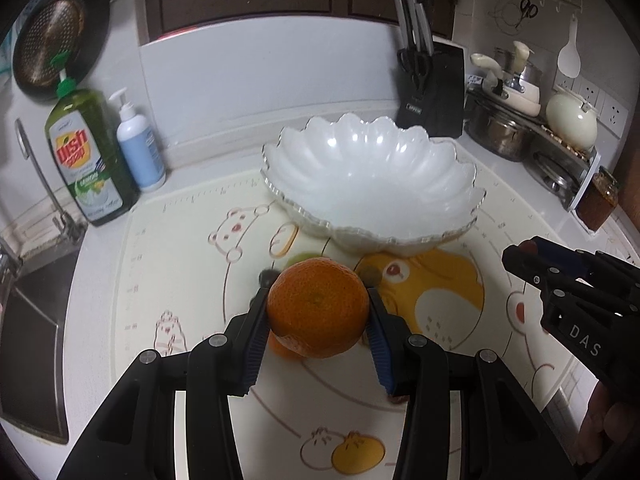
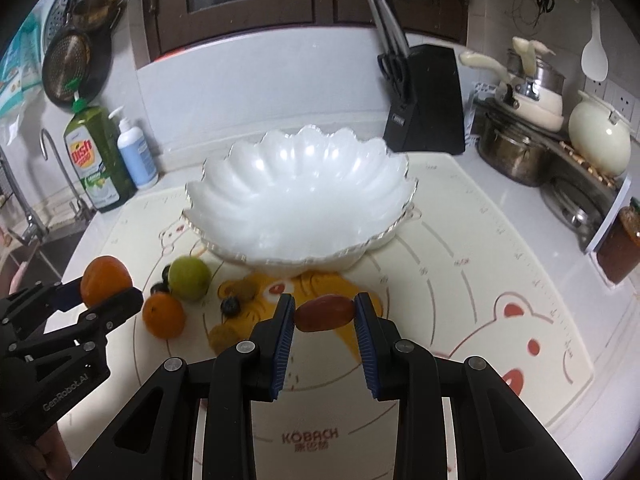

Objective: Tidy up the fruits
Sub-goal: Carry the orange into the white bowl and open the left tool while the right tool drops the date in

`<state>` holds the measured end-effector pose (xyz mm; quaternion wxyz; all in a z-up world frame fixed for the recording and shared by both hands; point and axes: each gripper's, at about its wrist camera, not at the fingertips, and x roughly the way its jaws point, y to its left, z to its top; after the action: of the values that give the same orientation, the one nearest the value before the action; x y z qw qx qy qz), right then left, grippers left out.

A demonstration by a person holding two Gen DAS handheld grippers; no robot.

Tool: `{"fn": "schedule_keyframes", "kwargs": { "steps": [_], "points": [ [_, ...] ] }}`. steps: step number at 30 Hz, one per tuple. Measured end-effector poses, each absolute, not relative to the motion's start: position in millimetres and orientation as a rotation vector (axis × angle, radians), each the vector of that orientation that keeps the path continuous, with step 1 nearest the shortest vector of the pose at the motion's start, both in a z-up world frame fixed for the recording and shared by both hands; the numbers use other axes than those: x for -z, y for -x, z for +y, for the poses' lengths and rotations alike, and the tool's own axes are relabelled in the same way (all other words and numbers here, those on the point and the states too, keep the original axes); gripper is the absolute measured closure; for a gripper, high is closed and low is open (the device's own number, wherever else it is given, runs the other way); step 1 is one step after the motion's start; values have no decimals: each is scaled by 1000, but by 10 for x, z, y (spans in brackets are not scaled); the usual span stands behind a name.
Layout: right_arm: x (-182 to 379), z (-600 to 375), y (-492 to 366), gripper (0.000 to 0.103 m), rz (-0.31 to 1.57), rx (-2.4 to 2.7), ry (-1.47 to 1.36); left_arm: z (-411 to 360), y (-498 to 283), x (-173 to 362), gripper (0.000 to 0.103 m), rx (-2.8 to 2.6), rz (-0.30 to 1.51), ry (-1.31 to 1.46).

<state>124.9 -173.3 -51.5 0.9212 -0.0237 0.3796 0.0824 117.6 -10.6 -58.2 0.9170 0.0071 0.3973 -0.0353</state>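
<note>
My left gripper is clamped on a round orange mandarin, blue pads pressing both its sides, and it hangs above the cream cartoon-printed mat. My right gripper pinches a small oblong reddish-brown date end to end, also clear of the mat. So both are loaded: I judge this the carry step, fruit lifted and headed for the white scalloped glass bowl straight ahead, which sits empty on the mat.

On the mat near the bowl's left front, from the right wrist view, wait a second orange mandarin, a green round fruit, a few dark berries and a brownish fuzzy fruit.

Next, I reckon, each load must clear the bowl's wavy rim, get over the hollow, then be released low so nothing bounces out. The two grippers are side by side, so going one at a time looks safer. There's open room in front and to the right; the black knife block stands just behind the bowl, soap bottles to the left by the worktop's sink edge.
</note>
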Motion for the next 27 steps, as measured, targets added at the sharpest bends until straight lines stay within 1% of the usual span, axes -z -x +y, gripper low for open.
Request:
{"fn": "schedule_keyframes", "kwargs": {
  "steps": [14,27],
  "points": [
    [259,-1897,-1736,71,727,-130,27,-248,-1725,305,58,120,766,-26],
    [322,-1887,-2268,71,746,-125,32,-265,-2322,426,58,145,810,-35]
  ]
}}
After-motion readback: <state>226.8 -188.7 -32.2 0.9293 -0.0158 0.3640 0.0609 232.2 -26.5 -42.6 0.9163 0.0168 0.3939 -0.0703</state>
